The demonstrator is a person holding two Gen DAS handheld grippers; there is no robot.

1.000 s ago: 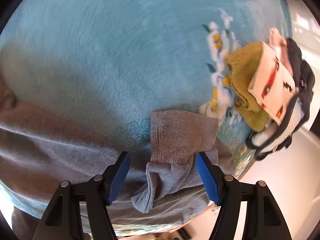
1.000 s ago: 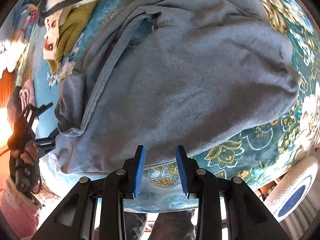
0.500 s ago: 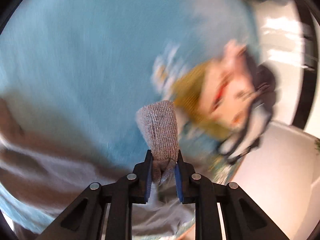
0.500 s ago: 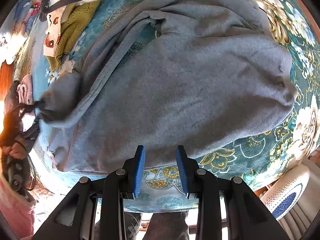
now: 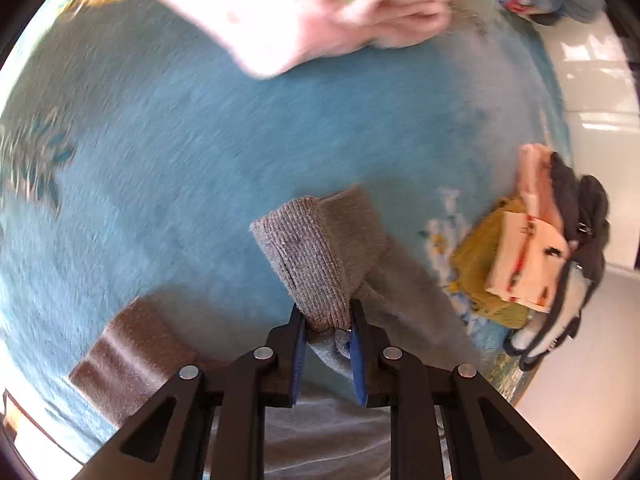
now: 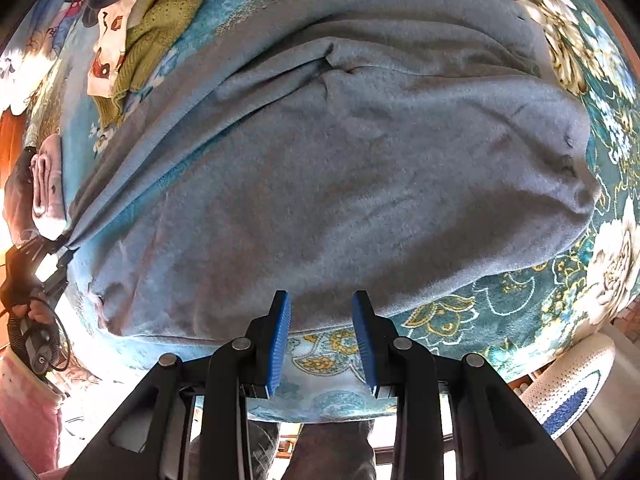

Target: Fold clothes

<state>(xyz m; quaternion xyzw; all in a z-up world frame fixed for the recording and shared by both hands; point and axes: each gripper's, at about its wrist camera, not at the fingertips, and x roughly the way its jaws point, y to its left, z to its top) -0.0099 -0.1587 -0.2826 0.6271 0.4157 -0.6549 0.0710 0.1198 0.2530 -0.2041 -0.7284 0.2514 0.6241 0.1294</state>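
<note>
while your left gripper point(image 5: 327, 336) is clenched on the ribbed cuff point(image 5: 316, 256), your right gripper point(image 6: 322, 322) hangs parted; the grey sweatshirt point(image 6: 340, 184) looks soft and floppy, so take its hem.

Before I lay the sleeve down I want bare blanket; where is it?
Open blue blanket lies between the ribbed cuff in the left tool and the pink cloth. The folded pile crowds the right edge.

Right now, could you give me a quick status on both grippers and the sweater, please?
Left gripper shut on the sleeve cuff, pulled out sideways. Right gripper open, empty, at the grey sweater hem. Folded clothes stack sits beside, not blocking.
</note>
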